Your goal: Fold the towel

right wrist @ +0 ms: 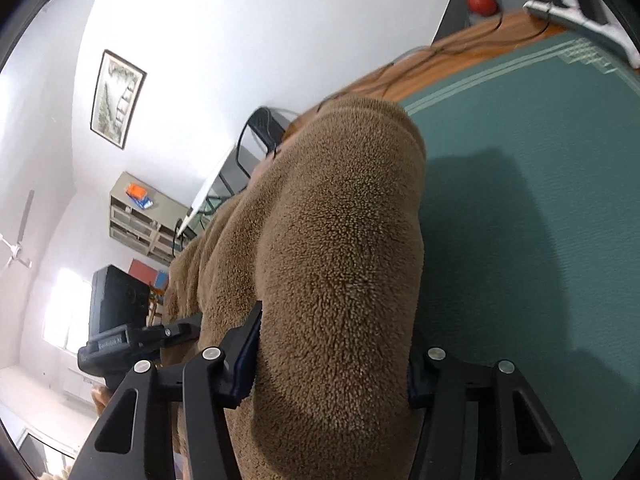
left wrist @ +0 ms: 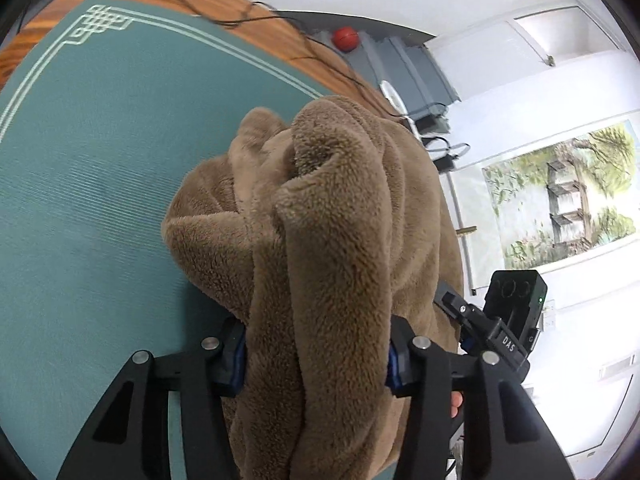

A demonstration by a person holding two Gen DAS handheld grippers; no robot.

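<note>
Both hand-held grippers, left (left wrist: 316, 354) and right (right wrist: 332, 364), pinch thick bunches of the brown towel (left wrist: 320, 220), which fills frame centre over the green worktop (left wrist: 100, 200); plush, floppy, light, best gripped at corners.

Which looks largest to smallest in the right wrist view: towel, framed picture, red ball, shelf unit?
1. towel, by far, though it is nearest the camera
2. shelf unit
3. framed picture, close to the shelf unit, so that order is unsure
4. red ball
</note>
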